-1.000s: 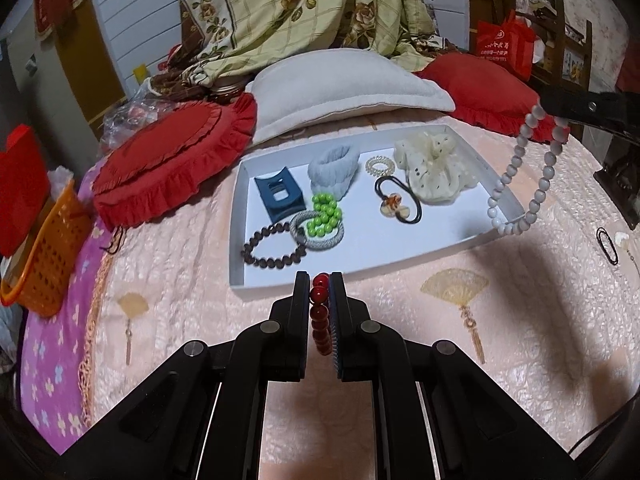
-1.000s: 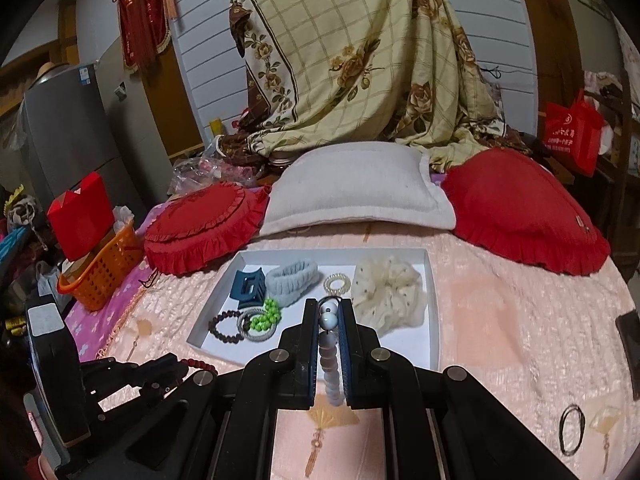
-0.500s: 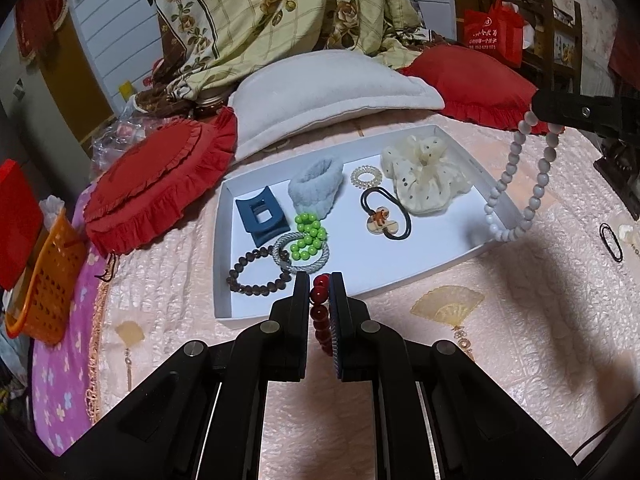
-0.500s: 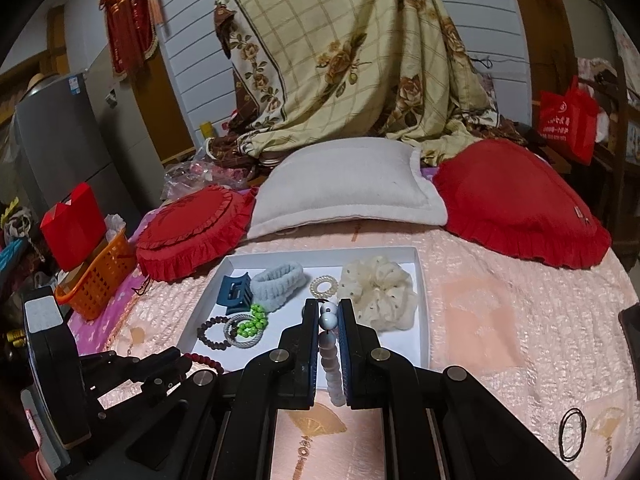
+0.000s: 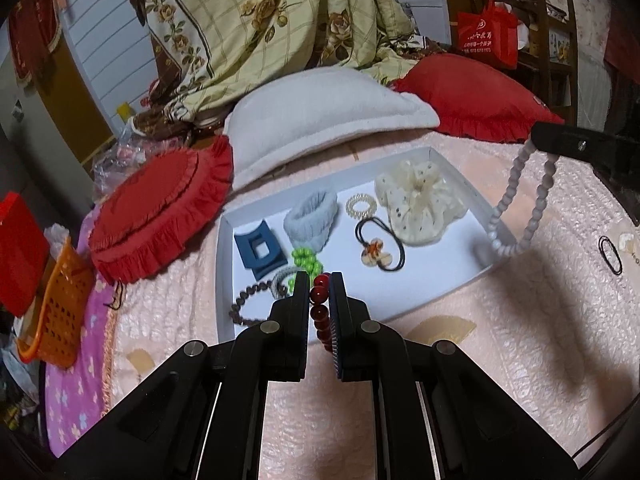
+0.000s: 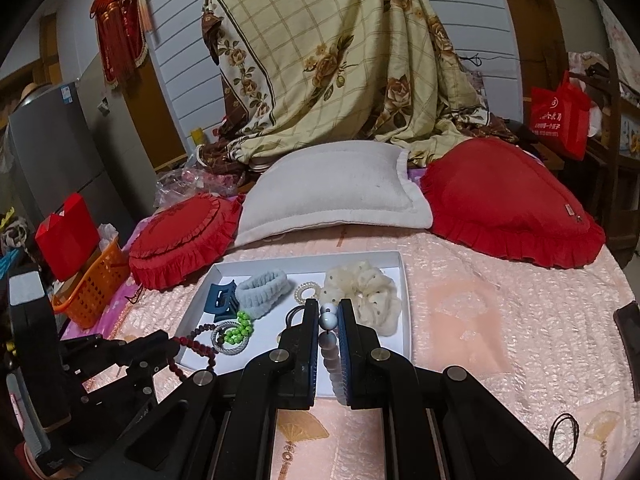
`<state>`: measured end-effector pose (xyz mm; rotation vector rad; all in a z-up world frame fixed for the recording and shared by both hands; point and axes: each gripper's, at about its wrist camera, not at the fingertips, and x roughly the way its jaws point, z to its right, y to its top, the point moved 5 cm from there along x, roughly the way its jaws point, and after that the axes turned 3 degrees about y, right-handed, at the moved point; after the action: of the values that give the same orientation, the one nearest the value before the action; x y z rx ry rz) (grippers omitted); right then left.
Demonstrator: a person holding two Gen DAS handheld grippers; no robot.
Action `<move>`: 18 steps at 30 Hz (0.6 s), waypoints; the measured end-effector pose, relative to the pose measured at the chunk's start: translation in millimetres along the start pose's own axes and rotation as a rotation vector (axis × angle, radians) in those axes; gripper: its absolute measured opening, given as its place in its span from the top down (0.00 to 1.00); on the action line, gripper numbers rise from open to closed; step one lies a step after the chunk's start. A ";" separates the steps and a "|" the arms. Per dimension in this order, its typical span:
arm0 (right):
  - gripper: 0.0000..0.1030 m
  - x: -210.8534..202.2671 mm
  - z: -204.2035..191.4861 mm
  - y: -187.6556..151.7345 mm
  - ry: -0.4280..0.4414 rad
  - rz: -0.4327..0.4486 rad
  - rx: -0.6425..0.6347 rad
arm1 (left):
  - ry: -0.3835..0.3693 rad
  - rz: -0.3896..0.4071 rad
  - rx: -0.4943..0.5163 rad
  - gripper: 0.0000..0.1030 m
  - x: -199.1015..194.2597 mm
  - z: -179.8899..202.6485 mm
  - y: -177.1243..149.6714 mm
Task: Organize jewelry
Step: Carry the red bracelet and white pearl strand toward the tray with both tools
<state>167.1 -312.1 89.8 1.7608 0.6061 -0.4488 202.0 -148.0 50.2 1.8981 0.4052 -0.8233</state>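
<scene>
A white tray point(image 5: 424, 280) lies on the pink bedspread and holds a cream scrunchie point(image 5: 420, 200), a grey band point(image 5: 312, 220), a blue hair claw point(image 5: 258, 252), green beads point(image 5: 306, 262), a dark bead bracelet point(image 5: 244, 312) and a black hair tie point(image 5: 380, 248). My left gripper point(image 5: 319, 280) is shut on a red bead bracelet point(image 5: 320, 312) over the tray's near edge. My right gripper point(image 6: 329, 306) is shut on a white bead bracelet point(image 6: 328, 344), which hangs over the tray's right end in the left wrist view point(image 5: 516, 216).
A white pillow point(image 5: 320, 120) and two red cushions point(image 5: 160, 208) lie behind the tray. An orange basket point(image 5: 52, 312) stands at the left bed edge. A loose black hair tie point(image 5: 610, 254) lies on the bedspread at the right.
Both grippers have moved forward toward the tray with their bracelets still held. The tray looks larger and nearer in both views.
</scene>
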 end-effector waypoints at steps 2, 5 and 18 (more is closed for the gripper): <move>0.91 1.2 -0.5 2.2 0.000 0.003 -0.004 | 0.003 0.010 0.003 0.92 -1.6 1.0 5.8; 0.91 3.6 -0.3 4.8 -0.002 0.003 -0.009 | 0.003 0.022 0.010 0.92 -2.4 3.7 14.3; 0.91 15.2 2.6 15.7 -0.002 -0.008 -0.018 | 0.007 0.043 0.028 0.92 5.2 9.2 38.4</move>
<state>188.7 -315.3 92.2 1.7414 0.6139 -0.4495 225.3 -174.1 69.3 1.9297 0.3570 -0.7980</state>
